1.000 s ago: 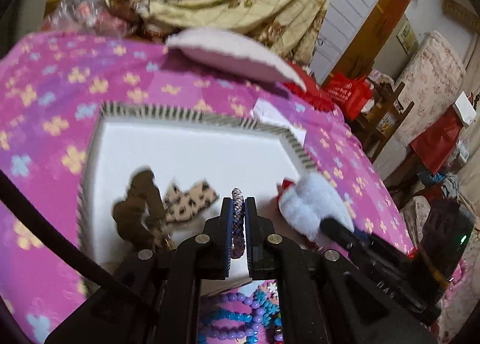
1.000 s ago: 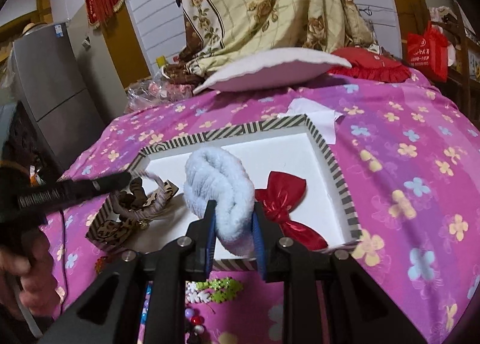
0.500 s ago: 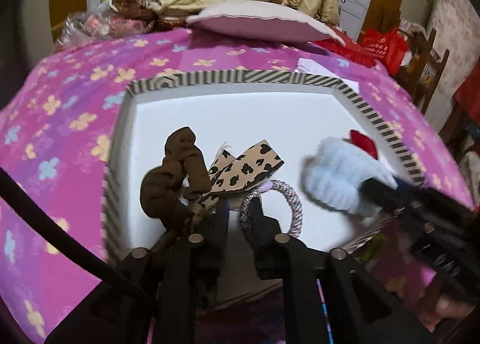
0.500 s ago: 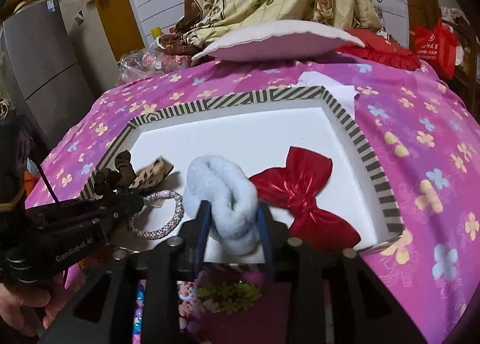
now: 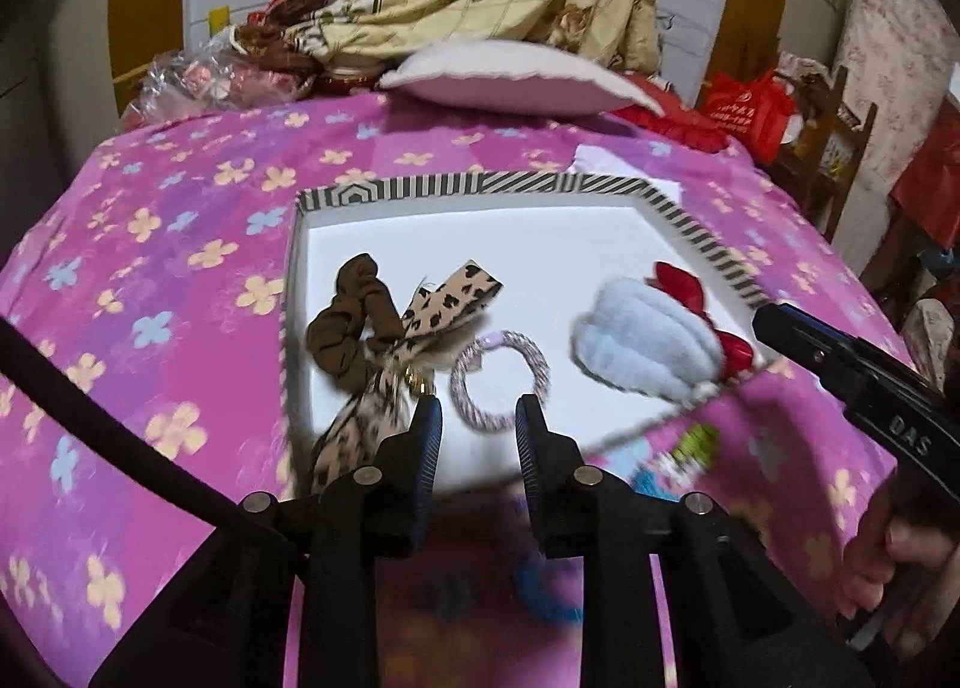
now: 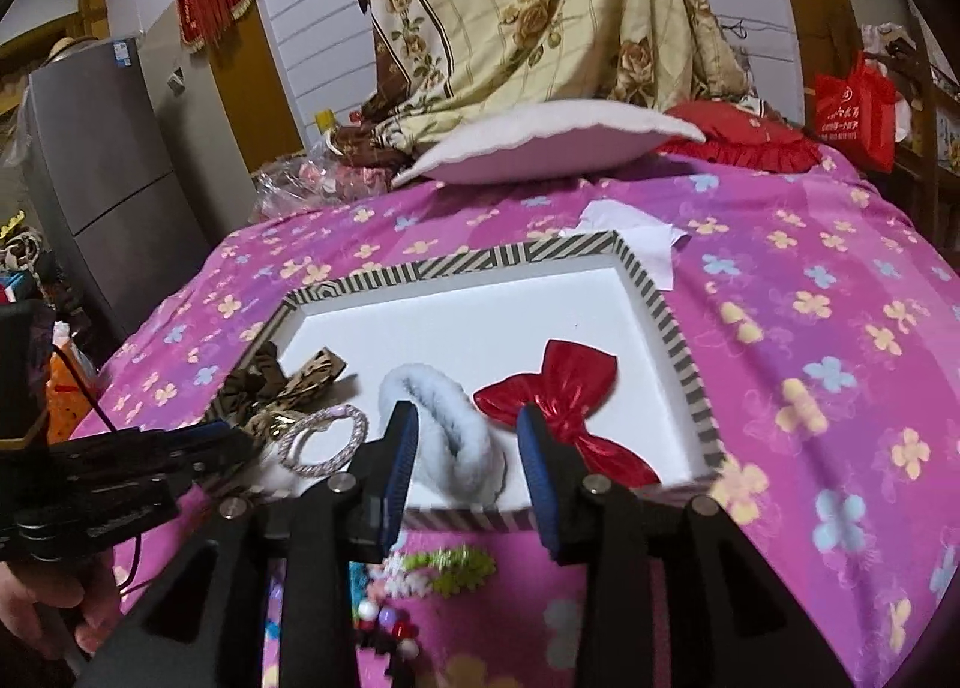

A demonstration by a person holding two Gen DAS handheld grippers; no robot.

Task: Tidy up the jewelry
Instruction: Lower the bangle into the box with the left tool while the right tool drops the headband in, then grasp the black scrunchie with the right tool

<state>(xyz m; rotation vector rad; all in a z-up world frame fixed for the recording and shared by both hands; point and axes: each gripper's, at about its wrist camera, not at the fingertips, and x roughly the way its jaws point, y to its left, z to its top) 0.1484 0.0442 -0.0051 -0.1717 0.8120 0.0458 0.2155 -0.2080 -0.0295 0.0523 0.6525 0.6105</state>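
Note:
A white tray with a striped rim (image 5: 468,187) (image 6: 480,262) lies on the pink flowered cloth. In it are a brown scrunchie (image 5: 348,322), a leopard-print bow (image 5: 450,298), a braided pink-white hair tie (image 5: 543,373) (image 6: 327,412), a fluffy pale blue scrunchie (image 5: 642,340) (image 6: 444,436) and a red bow (image 6: 558,388). My left gripper (image 5: 478,436) hovers at the hair tie's near edge; its jaws are opening and do not press on it. My right gripper (image 6: 468,448) stands open around the blue scrunchie, with a gap on the right side.
Loose clips (image 6: 444,565) and beads (image 6: 384,622) lie on the cloth just in front of the tray. A white pillow (image 5: 510,82) and a white paper (image 6: 630,244) lie behind it. A grey fridge (image 6: 102,178) stands at the left. A hand (image 5: 900,556) holds the right gripper.
The left gripper brought the hair tie down into the tray, let it go and drew back. The right gripper's jaws widened off the blue scrunchie, which now rests in the tray.

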